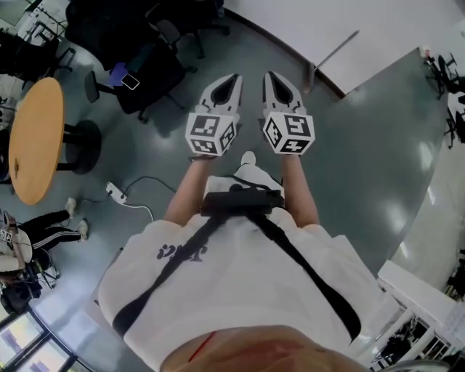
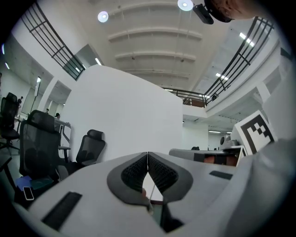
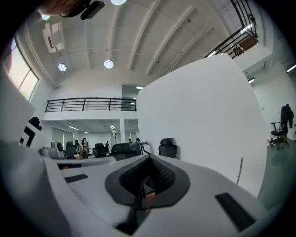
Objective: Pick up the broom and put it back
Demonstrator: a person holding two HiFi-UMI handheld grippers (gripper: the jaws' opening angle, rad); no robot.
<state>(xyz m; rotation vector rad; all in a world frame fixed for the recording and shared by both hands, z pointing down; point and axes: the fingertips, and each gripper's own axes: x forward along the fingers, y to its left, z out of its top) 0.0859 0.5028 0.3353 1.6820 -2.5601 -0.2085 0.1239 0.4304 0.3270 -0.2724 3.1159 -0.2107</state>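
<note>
Hazard: broom (image 1: 336,49) toppling.
Left gripper (image 1: 232,80) and right gripper (image 1: 272,77) both closed, empty; unopened tips could knock it off the wall (image 1: 290,22).

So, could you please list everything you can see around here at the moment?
broom: one, grey handle, leaning on the partition ahead
partition: one, white, top right
round table: one, tan wood, left
office chairs: several, black, top left
phone: one, dark, on a chair
power strip: one, white, floor, left
seated person: one, black trousers, lower left
left gripper: one, white, shut, empty
right gripper: one, white, shut, empty
</note>
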